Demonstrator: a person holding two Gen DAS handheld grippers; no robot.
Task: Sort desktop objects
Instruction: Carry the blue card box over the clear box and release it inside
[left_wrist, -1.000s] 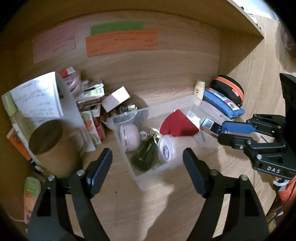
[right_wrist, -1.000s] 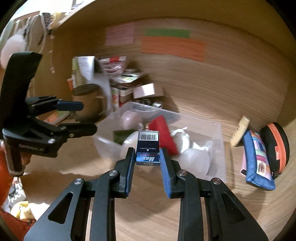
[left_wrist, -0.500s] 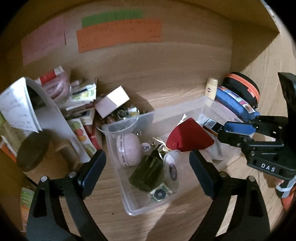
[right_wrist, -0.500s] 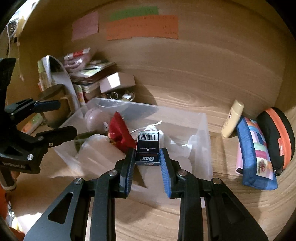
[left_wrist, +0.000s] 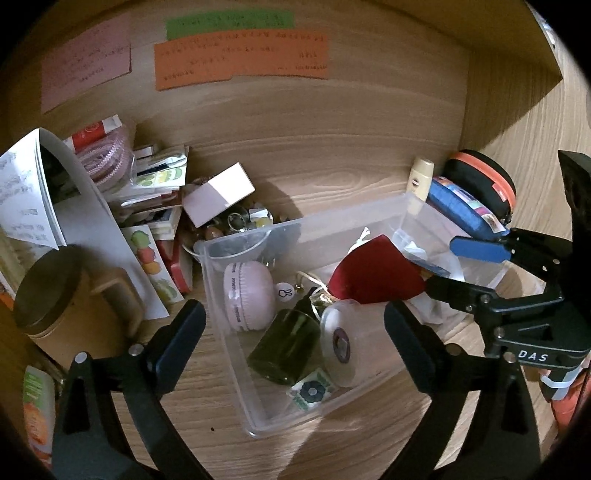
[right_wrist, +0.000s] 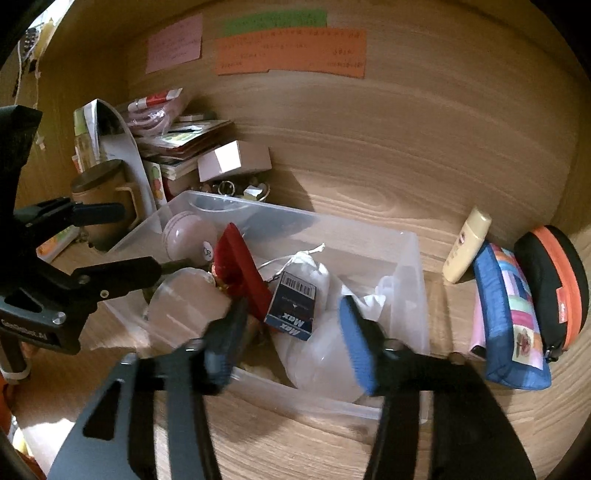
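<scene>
A clear plastic bin (left_wrist: 236, 373) (right_wrist: 406, 258) sits on the wooden desk. It holds a pink round case (left_wrist: 247, 295), a green bottle (left_wrist: 284, 345), a tape roll (left_wrist: 338, 341), a red pouch (left_wrist: 373, 273) (right_wrist: 240, 266) and white bags (right_wrist: 314, 273). A small blue Max staple box (right_wrist: 293, 306) lies loose in the bin between my right gripper's fingers. My right gripper (right_wrist: 291, 343) is open just above the bin; it also shows in the left wrist view (left_wrist: 447, 262). My left gripper (left_wrist: 295, 347) is open and empty over the bin's near end.
A brown lidded mug (left_wrist: 55, 295), papers and booklets (left_wrist: 55, 199), a white box (left_wrist: 218, 194) and small trinkets (left_wrist: 243, 221) crowd the left. A cream tube (right_wrist: 467, 245), blue pouch (right_wrist: 513, 317) and black-orange case (right_wrist: 557, 284) lie right. Coloured notes (left_wrist: 240, 55) hang on the back wall.
My right gripper opened and let go of the Max box, which dropped into the bin. My left gripper moved closer over the bin.
</scene>
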